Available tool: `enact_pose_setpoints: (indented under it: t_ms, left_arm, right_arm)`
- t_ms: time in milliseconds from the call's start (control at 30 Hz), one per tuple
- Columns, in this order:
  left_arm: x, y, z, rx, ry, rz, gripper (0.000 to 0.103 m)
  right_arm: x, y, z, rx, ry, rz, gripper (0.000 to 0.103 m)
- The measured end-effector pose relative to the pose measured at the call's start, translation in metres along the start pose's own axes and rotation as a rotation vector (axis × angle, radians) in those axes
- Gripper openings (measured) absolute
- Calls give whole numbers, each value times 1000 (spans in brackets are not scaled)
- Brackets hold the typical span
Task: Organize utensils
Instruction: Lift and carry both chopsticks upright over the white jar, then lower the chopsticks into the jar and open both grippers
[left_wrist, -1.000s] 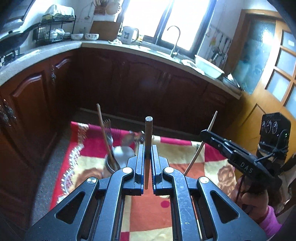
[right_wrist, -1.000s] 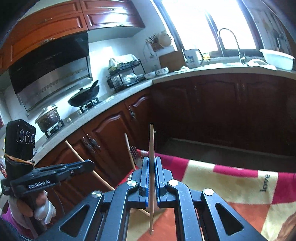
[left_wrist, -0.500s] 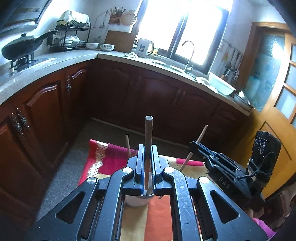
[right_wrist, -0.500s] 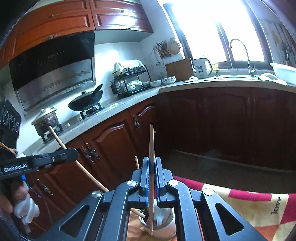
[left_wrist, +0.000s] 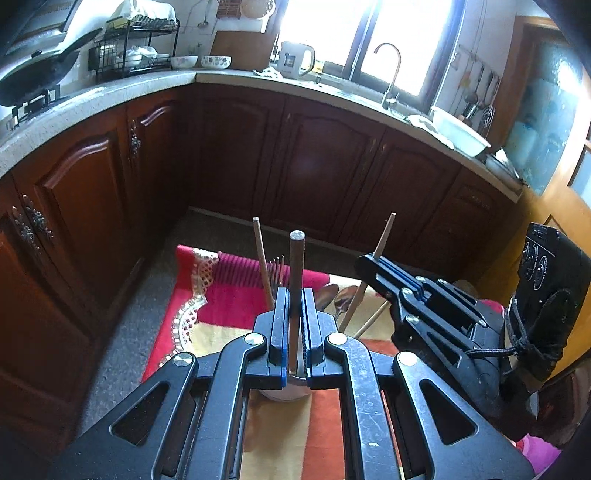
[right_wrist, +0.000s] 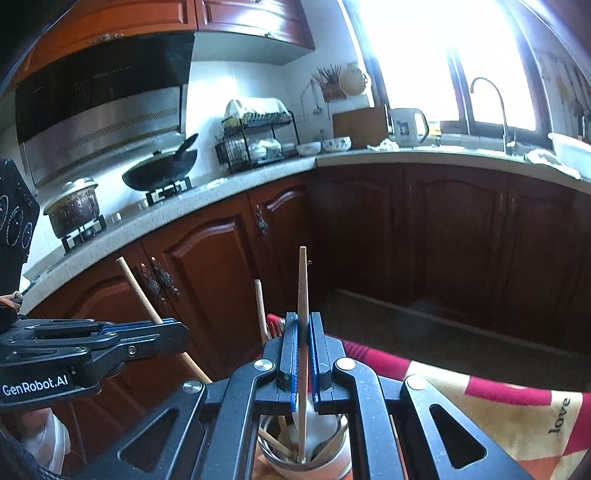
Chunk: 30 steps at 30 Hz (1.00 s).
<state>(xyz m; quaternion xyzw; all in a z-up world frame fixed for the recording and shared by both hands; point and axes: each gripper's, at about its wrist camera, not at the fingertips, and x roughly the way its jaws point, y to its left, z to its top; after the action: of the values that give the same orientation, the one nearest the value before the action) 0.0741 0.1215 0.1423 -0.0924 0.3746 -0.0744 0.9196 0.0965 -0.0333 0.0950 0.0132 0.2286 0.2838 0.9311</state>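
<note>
The left gripper (left_wrist: 295, 295) is clamped on a dark-handled utensil (left_wrist: 296, 258) standing upright between its pads. The right gripper (right_wrist: 303, 332) pinches a wooden chopstick (right_wrist: 302, 288), its lower tip inside the metal utensil cup (right_wrist: 306, 461) on the patterned cloth (right_wrist: 498, 413).

Black tool (left_wrist: 295, 314), blue pads, silver screws

Counted across both wrist views: two black two-finger grippers, the left gripper (left_wrist: 294, 325) and the right gripper (right_wrist: 302, 354), each clamping one stick. One dark round-ended wooden stick (left_wrist: 296, 266) in the left, one pale tapered wooden chopstick (right_wrist: 302, 295) in the right. One round steel utensil cup (right_wrist: 306, 459). One metal fork (left_wrist: 277, 271), standing. Two metal spoons (left_wrist: 341, 301) on one red and yellow patterned cloth (left_wrist: 221, 302).
</note>
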Motion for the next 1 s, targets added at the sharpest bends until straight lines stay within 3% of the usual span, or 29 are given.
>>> enact_pose_setpoints:
  t_ms: [300,733,767,900,1000]
  left_arm:
    - [15,-10,-11,30,14,21,5]
    - [15,-18,-15,49,6,59,7]
    - [15,-18,-15,47,7,61,9]
    - [12,-18,-16,33,0,55,37]
    - [9,-17,-17,28,-4,56,38]
  right_arm:
    - [14,-14,-27,28,98,1,5]
    - [4,-33,-35,119,147,32,7]
    - [1,-34,-35,118,143,33,8]
    - [-8,-32,-34,104,128,36,19]
    - [-15,-32,-34,93,112,26,29]
